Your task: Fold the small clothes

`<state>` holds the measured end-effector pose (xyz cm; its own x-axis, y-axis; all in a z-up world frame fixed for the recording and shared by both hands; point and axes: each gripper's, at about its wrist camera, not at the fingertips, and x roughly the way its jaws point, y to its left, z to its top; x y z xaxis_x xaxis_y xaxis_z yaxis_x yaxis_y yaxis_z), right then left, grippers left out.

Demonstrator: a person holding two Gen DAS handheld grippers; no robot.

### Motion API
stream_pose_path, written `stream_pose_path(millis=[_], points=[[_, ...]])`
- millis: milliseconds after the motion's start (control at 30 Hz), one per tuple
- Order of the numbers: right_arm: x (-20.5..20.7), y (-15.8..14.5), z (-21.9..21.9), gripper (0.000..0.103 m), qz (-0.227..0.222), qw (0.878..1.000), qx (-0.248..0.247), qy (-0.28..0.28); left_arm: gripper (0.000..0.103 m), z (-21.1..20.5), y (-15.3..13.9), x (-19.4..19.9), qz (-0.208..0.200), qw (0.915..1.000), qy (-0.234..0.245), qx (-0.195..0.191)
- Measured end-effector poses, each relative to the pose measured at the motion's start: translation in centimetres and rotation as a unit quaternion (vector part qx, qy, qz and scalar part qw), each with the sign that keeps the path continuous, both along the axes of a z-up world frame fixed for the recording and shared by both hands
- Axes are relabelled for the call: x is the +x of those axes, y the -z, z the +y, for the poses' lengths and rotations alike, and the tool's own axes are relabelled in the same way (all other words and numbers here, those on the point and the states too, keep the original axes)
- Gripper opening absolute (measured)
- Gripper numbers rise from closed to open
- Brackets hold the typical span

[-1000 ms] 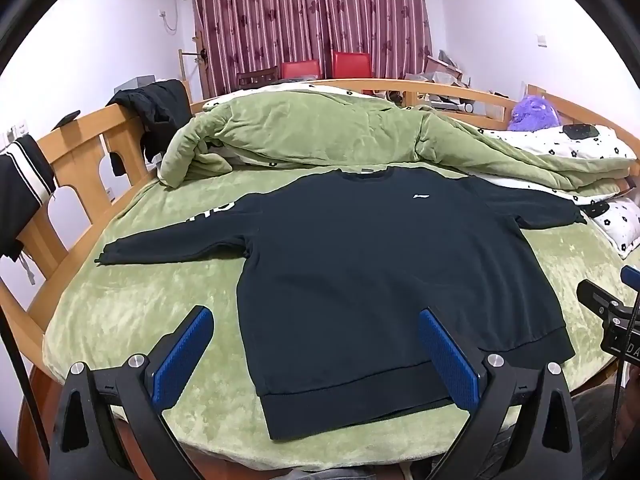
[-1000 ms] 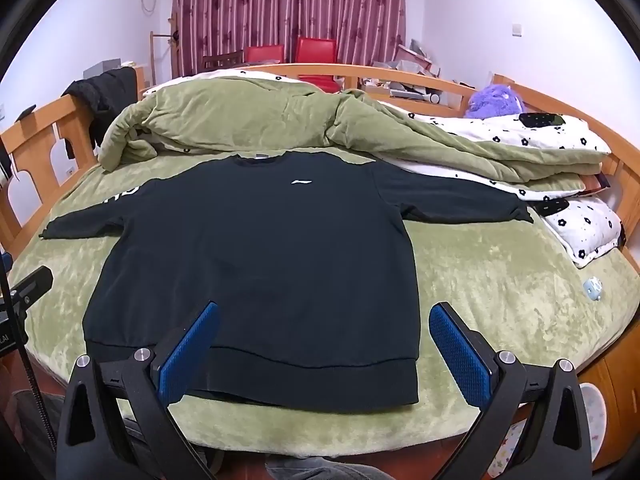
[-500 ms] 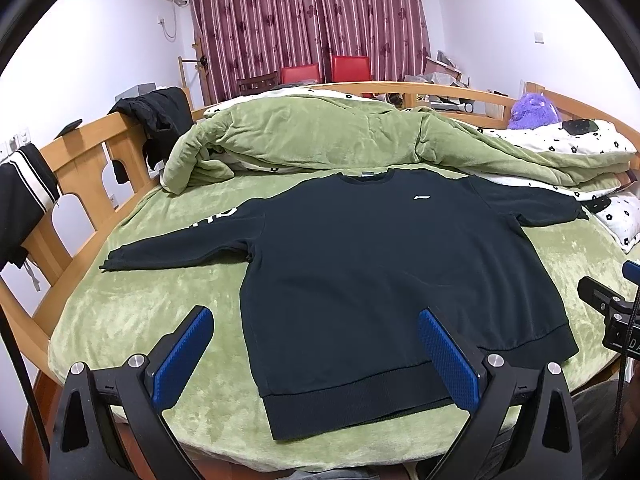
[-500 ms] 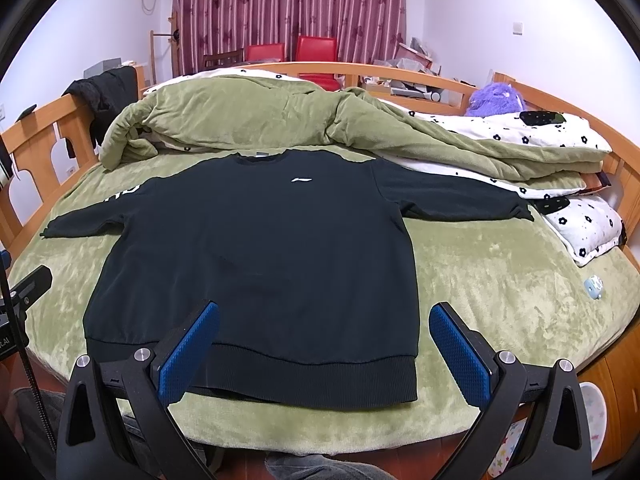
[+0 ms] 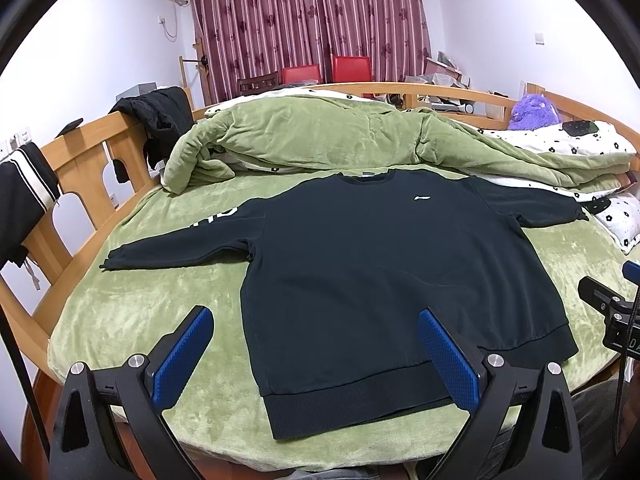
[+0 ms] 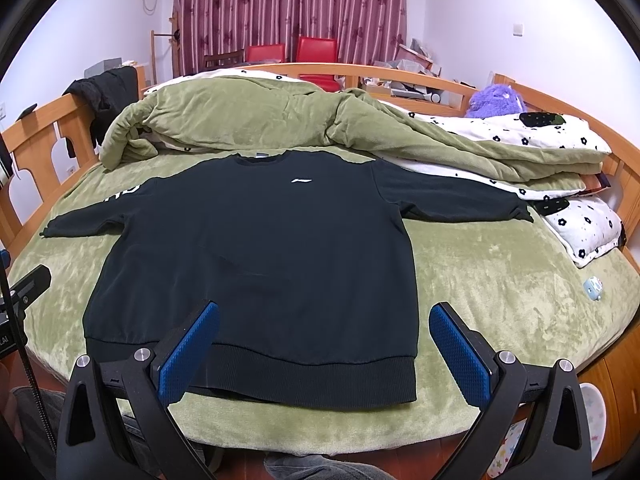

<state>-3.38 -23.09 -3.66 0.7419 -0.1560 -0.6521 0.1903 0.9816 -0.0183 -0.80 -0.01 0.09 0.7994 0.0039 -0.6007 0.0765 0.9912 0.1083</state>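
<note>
A black long-sleeved sweatshirt [image 5: 380,264] lies flat, face up, on the green bed cover, sleeves spread to both sides, hem nearest me. It also shows in the right wrist view [image 6: 260,248]. My left gripper [image 5: 316,344] is open and empty, held above the hem's left part. My right gripper [image 6: 324,340] is open and empty, above the hem's right part. Neither touches the cloth.
A bunched green quilt [image 5: 320,140] and a white flowered blanket [image 6: 540,140] lie behind the sweatshirt. A wooden bed rail [image 5: 80,168] with dark clothes hung on it runs along the left. A purple plush toy [image 6: 496,100] sits at the far right. A small blue object [image 6: 593,288] lies on the cover.
Both views have shifted slightly: the sweatshirt sits a little lower and farther in frame. The grippers stay open and the cloth has not moved.
</note>
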Motion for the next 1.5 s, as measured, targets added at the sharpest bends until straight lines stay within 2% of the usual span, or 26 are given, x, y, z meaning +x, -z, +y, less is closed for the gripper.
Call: stream_pose_path(millis=[1500], points=[[-0.11, -0.33, -0.03, 0.103, 0.000, 1.000, -0.006, -0.005, 0.103, -0.37, -0.20, -0.64, -0.007, 0.9999, 0.005, -0.006]])
